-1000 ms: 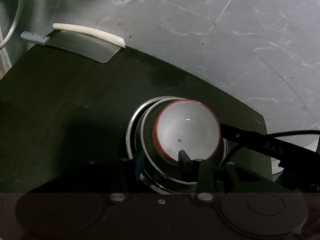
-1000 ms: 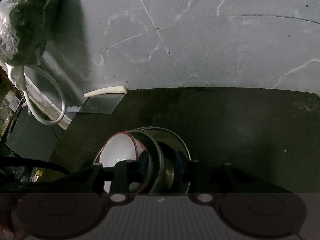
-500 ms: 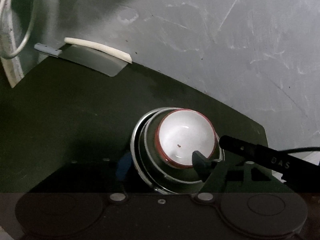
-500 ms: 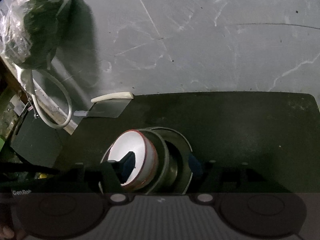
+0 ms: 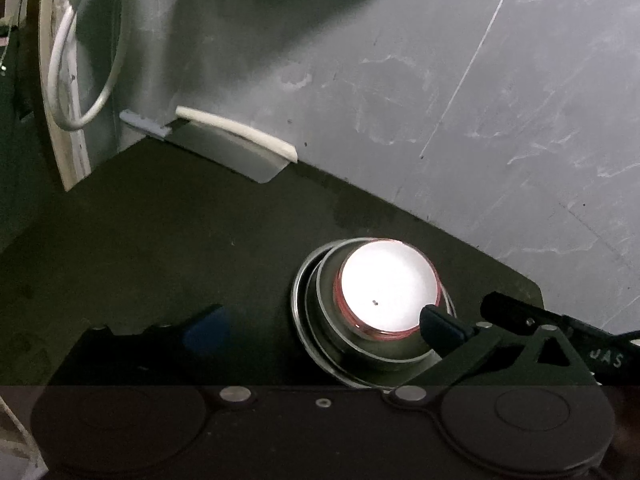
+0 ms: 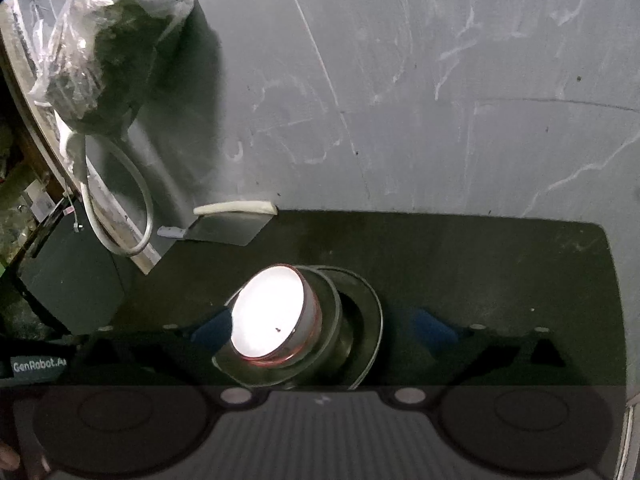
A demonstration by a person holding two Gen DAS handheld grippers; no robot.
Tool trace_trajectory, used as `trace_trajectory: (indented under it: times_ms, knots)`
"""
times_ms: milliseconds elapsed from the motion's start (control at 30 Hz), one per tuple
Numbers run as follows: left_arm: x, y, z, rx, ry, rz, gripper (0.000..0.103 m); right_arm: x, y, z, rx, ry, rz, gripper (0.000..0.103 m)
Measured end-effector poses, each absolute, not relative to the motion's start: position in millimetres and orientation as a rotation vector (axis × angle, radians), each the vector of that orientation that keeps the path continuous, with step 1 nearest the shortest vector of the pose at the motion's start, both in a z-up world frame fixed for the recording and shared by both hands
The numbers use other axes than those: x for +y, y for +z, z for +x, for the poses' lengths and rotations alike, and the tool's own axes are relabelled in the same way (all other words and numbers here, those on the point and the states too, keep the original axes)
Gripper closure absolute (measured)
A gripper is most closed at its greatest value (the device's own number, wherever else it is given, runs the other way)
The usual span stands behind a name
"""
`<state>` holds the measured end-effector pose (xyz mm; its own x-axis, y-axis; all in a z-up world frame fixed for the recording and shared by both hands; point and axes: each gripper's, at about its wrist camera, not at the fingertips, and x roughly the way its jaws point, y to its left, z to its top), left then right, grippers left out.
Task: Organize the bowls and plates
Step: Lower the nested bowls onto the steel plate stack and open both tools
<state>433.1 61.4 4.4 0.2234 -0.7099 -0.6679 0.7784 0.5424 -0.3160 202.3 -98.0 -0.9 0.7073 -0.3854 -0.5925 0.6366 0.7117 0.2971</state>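
A white bowl with a red rim [image 5: 386, 290] sits nested in a steel bowl [image 5: 372, 354], which rests on a wider steel plate [image 5: 300, 320]; the stack stands on a dark countertop [image 5: 160, 240], toward 5 o'clock in the left wrist view and just below centre in the right wrist view [image 6: 268, 318].

The left gripper [image 5: 320, 326] has its jaws spread wide, holding nothing: one blue-padded finger lies at 7 o'clock, clear of the stack, the other overlaps the white bowl's rim at 4 o'clock. A black bar beside it carries mirrored lettering that reads roughly "DAS", seen reversed.

The right gripper [image 6: 324, 330] is likewise spread apart and empty, its blue pads flanking the stack at either side. At 9 o'clock in that view, a label reads "GenRobot.A", cut off.

At 11 o'clock on the counter's far edge a flat metal scraper [image 5: 236, 152] leans by the grey marbled wall [image 5: 440, 100]. A plastic bag [image 6: 108, 40] hangs at 10 o'clock in the right wrist view.
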Motion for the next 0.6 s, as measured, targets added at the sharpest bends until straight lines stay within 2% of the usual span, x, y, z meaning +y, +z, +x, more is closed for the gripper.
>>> trace_trajectory:
  times_ms: [600]
  knots:
    - [131.4,25.1,380.2,0.71,-0.985,0.007,0.001,-25.3,33.0,138.3,0.445,-0.681,0.353,0.0]
